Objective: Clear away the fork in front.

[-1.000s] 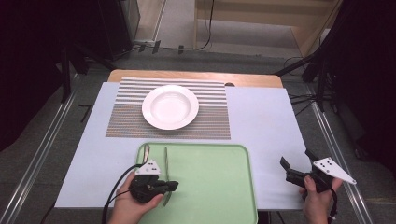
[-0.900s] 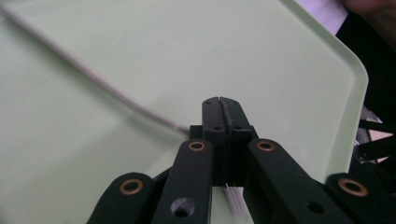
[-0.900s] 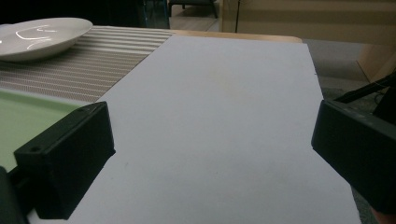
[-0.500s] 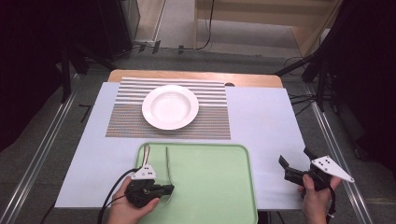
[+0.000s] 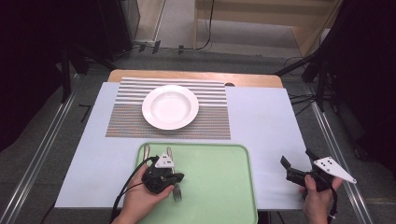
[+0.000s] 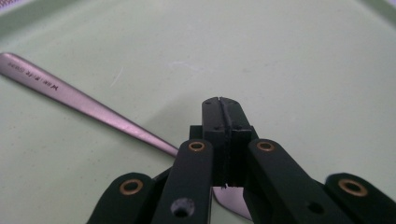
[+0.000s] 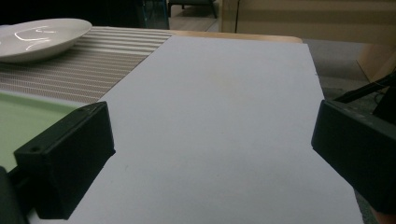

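Left hand-held gripper (image 5: 177,178) pinches a fork (image 5: 177,191) over green tray (image 5: 219,186); dark room.

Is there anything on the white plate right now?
No, the white plate sits bare on the striped placemat in the high view.

Plate and mat on a covered table

A white plate (image 5: 170,107) sits empty on a striped placemat (image 5: 126,122) at the far side of a pale blue table cover (image 5: 266,130). The wooden table (image 5: 196,75) edge shows beyond the mat. Grey floor (image 5: 243,58) lies behind, with black cables (image 5: 205,28) and dark stands (image 5: 322,70) at both sides.
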Available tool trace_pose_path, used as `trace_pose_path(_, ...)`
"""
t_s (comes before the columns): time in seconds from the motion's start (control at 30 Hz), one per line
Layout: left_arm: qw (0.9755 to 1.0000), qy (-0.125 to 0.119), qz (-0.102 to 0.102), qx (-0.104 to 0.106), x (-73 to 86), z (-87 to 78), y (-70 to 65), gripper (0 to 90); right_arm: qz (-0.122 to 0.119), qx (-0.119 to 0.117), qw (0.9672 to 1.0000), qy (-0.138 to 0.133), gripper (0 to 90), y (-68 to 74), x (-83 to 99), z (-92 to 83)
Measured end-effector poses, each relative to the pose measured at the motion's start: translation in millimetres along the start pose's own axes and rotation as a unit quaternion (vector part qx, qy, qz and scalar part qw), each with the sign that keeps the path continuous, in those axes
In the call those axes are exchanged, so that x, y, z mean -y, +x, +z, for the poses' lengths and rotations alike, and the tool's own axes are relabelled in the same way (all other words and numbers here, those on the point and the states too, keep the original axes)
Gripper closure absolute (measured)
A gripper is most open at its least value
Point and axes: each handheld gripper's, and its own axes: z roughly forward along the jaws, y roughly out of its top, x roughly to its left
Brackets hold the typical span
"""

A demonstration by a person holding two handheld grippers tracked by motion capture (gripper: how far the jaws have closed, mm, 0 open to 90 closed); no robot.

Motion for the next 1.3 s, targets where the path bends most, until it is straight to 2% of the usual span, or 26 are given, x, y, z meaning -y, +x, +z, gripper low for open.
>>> trace_pose_path(0.03,1.0000,0.006,0.002,-0.003,1.3,-0.3,1.0,89.4,-0.001,0.000,1.0000,0.001,0.0,0.0,0.1,0.4)
trace_pose_path(0.23,0.9999,0.002,-0.016,-0.004,7.5,-6.6,9.3,89.4,0.000,0.000,1.0000,0.005,0.0,0.4,1.0,2.3)
trace_pose_path(0.6,0.9994,0.004,-0.034,-0.004,21.7,-20.6,23.2,89.4,0.001,-0.001,1.0000,0.005,0.0,0.0,1.1,2.7)
trace_pose_path(0.87,0.9993,0.008,-0.036,-0.006,24.0,-25.4,29.3,89.5,-0.001,-0.001,1.0000,0.005,0.0,0.7,0.5,2.6)
trace_pose_path(1.17,0.9992,-0.001,-0.039,-0.010,8.2,-25.1,35.4,89.5,0.002,0.003,1.0000,0.000,0.0,-2.1,0.1,-0.8)
trace_pose_path(1.3,0.9994,0.002,-0.033,-0.013,-4.2,-19.7,39.1,89.5,0.008,0.003,1.0000,0.000,0.0,-3.3,1.0,-1.6)
